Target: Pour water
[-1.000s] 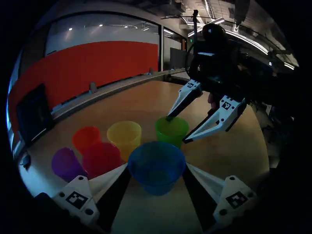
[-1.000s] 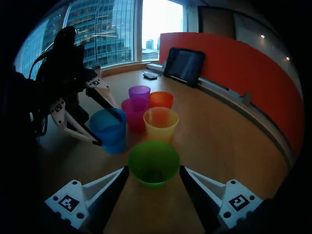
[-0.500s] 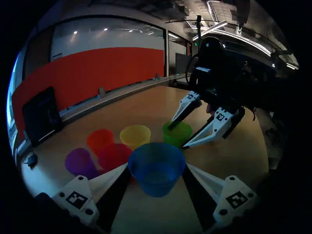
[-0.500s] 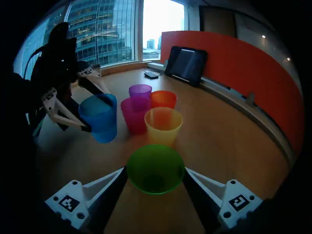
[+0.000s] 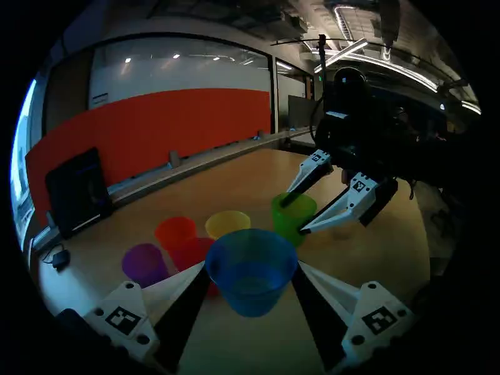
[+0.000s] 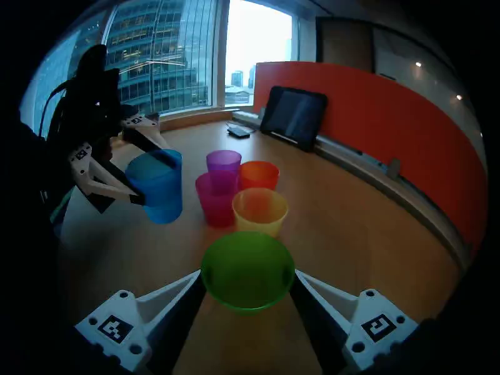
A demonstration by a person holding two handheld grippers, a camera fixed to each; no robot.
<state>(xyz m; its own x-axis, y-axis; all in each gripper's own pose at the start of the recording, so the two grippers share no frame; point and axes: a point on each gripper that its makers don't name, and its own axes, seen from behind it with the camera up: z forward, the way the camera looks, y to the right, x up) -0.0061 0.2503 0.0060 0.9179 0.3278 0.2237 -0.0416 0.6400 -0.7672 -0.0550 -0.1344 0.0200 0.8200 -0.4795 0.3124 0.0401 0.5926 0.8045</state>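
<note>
1. Left gripper view: the blue cup (image 5: pixel 251 270) is clamped in the left gripper (image 5: pixel 250 267), beneath ceiling lights (image 5: pixel 350 50).
2. Right gripper view: the green cup (image 6: pixel 247 270) is clamped in the right gripper (image 6: pixel 247 276), before bright windows (image 6: pixel 256 50).

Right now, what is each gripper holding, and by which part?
The left gripper clamps the blue cup by opposite sides of its wall, below the rim. The right gripper clamps the green cup the same way.
</note>
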